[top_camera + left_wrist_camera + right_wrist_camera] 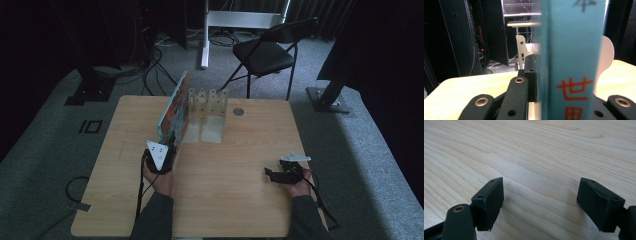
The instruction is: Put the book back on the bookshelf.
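Note:
A thin book (174, 109) with a colourful cover stands on edge on the wooden table (225, 200), leaning against a cream rack (207, 102) with upright dividers. My left gripper (167, 142) is shut on the book's near end. In the left gripper view the teal spine with red characters (571, 62) rises between the jaws, and the left pad (530, 72) presses against it. The rack's dividers (522, 48) show just behind. My right gripper (272, 174) rests low over the table at the right, jaws wide open (540, 195), with bare wood between them.
A round grommet (238, 111) sits in the table behind the rack. Beyond the table stand a black folding chair (265, 52), a white post (204, 35) and black stand bases (90, 90). Cables lie on the grey carpet.

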Demonstrator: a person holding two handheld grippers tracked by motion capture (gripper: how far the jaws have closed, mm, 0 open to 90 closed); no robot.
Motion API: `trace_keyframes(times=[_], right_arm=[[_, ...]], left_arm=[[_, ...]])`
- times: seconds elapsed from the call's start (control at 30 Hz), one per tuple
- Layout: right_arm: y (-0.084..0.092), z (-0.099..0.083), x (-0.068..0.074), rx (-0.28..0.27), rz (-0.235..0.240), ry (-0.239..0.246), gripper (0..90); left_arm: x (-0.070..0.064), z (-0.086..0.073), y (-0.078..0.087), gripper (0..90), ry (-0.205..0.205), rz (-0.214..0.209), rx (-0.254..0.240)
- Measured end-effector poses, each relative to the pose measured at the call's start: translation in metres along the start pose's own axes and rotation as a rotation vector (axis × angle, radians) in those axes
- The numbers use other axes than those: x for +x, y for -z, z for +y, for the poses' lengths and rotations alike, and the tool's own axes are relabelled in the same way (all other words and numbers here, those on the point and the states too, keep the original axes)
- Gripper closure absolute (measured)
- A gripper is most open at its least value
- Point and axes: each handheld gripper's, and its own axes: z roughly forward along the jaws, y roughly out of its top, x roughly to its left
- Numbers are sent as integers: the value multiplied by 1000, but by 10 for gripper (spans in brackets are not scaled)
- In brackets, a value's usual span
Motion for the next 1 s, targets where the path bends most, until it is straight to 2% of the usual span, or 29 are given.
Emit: trace_keyframes(times=[0.4, 0.67, 1.0], right_arm=[[0, 0, 0, -1, 2, -4, 214], [0, 0, -1, -2, 6, -7, 214], [0, 0, -1, -3, 9, -12, 214]], left_arm=[[-7, -1, -7, 808, -9, 45, -28], [-7, -4, -15, 808, -9, 68, -25], [-10, -9, -20, 808, -31, 74, -32]])
